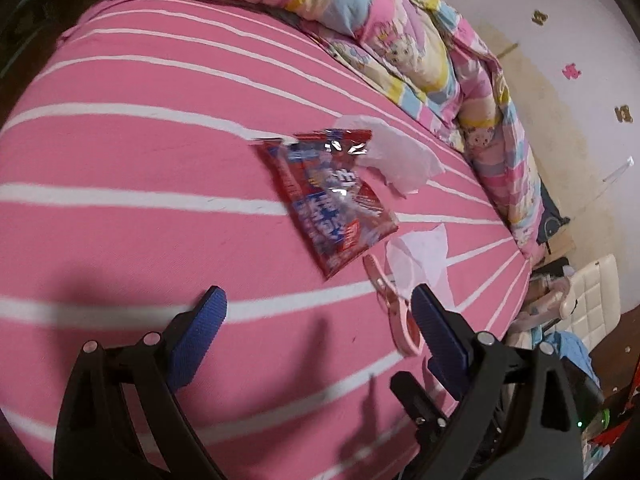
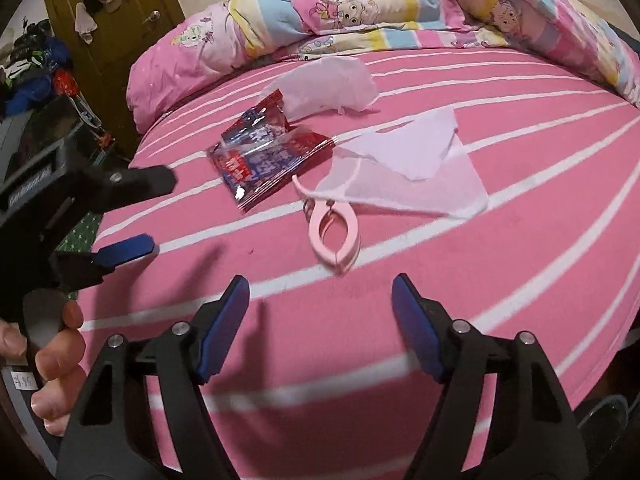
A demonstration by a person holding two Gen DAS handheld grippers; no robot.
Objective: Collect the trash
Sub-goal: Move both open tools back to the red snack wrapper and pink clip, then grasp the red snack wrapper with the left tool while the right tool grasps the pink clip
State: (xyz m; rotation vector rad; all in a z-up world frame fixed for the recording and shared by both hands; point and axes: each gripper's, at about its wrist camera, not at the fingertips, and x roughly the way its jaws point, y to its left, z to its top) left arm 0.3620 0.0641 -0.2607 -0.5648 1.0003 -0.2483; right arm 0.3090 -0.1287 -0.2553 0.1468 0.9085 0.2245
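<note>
a bed (image 2: 500, 280) covered by a pink sheet with white stripes fills both views, and a rumpled cartoon-print quilt (image 2: 360, 8) is bunched along its far edge. a small cluster of trash lies in the middle of the bed. the flattest piece, a white tissue (image 2: 404, 168), lies spread nearest the right edge as the right wrist view shows it. a second, crumpled tissue (image 2: 332, 82) sits nearer the quilt, touching the torn top of a red and blue snack wrapper (image 2: 268, 152). a pink clothes peg (image 2: 334, 236) lies just beside the wrapper, one tip under the flat tissue's corner. the right claw (image 2: 320, 312) hovers wide and empty over bare sheet near the peg. the left claw (image 1: 320, 312) is also spread wide, holding nothing, with one finger (image 1: 436, 328) in front of the peg.
</note>
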